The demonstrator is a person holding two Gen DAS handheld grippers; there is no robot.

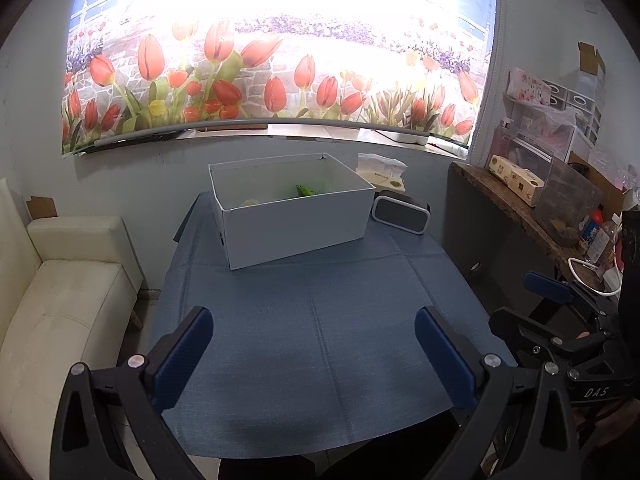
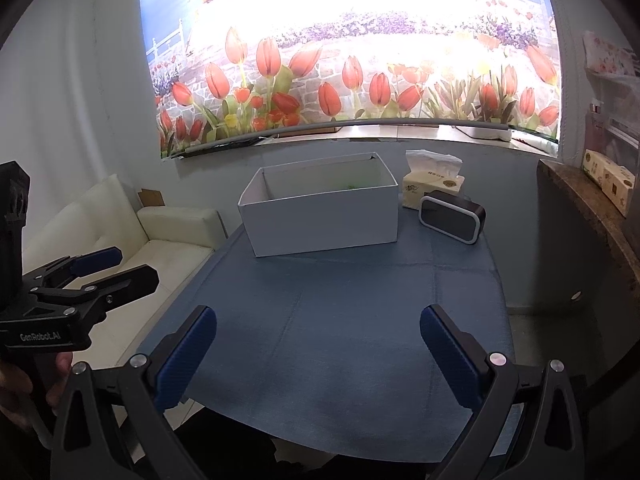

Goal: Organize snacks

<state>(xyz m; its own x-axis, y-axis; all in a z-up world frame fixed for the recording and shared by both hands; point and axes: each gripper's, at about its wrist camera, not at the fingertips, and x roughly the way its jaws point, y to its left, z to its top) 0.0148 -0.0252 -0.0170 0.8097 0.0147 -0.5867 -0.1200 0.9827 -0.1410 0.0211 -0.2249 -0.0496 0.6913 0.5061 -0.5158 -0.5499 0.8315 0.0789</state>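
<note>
A white open box (image 1: pixel 296 220) (image 2: pixel 324 220) stands at the far side of the blue tablecloth (image 1: pixel 320 320) (image 2: pixel 340 312). Inside it I see a green snack packet (image 1: pixel 306 191) and a pale item (image 1: pixel 250 202) in the left wrist view; the right wrist view shows only a speck of green. My left gripper (image 1: pixel 314 356) is open over the near part of the table with nothing between its fingers. My right gripper (image 2: pixel 318 356) is open too, also holding nothing. Each gripper shows at the edge of the other's view.
A tissue box (image 2: pixel 432 186) and a dark speaker (image 2: pixel 452 216) sit right of the white box. A cream sofa (image 1: pixel 60 300) stands left of the table. A cluttered wooden shelf (image 1: pixel 532 208) runs along the right. A tulip mural covers the back wall.
</note>
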